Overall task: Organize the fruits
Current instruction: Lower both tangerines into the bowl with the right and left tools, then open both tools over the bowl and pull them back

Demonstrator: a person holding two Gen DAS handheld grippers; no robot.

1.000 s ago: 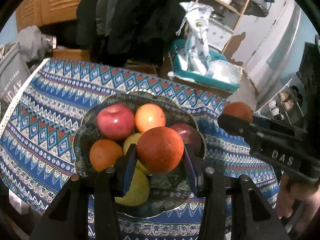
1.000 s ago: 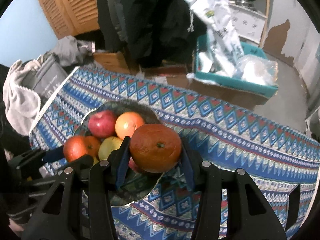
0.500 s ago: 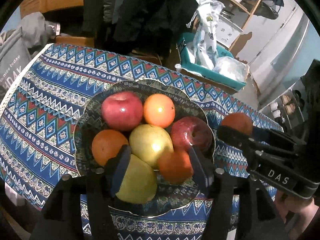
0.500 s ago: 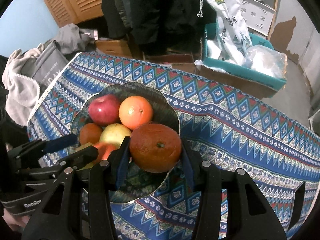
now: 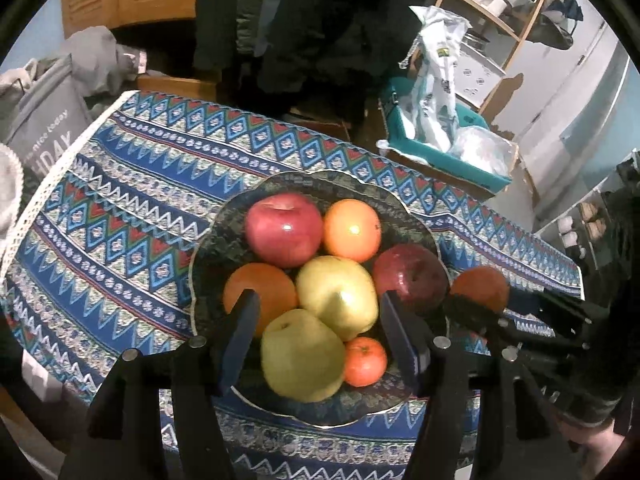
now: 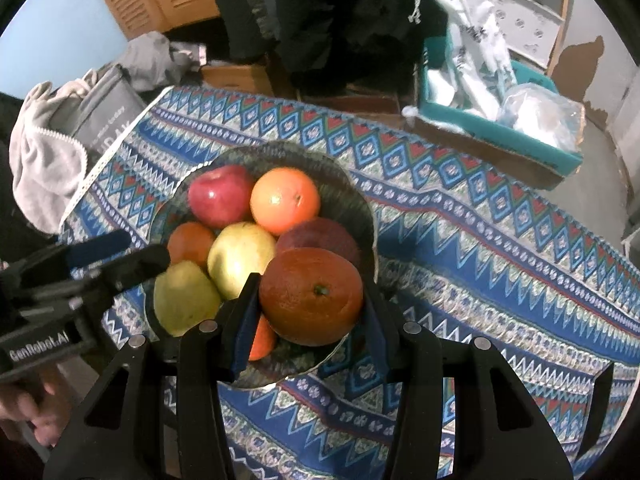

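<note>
A dark patterned bowl [image 5: 416, 224] on the blue tablecloth holds red apples, oranges, two yellow-green fruits and a small orange [image 5: 365, 361]. My left gripper [image 5: 320, 332] is open and empty above the bowl's near side. My right gripper [image 6: 308, 304] is shut on a dark orange [image 6: 311, 295] and holds it over the bowl's [image 6: 356, 196] right near rim. That orange also shows in the left wrist view [image 5: 480, 286], just right of the bowl. The left gripper shows in the right wrist view [image 6: 120, 254], at the bowl's left.
The patterned tablecloth [image 5: 132, 216] covers the table; its left edge has white lace. A teal box [image 5: 448, 152] with plastic bags stands beyond the far edge. A grey bag [image 5: 44, 128] sits to the left. Dark clothes hang behind.
My left gripper opened and let its orange drop into the bowl, then pulled back and up. My right gripper moved closer over the bowl, still holding its orange.
</note>
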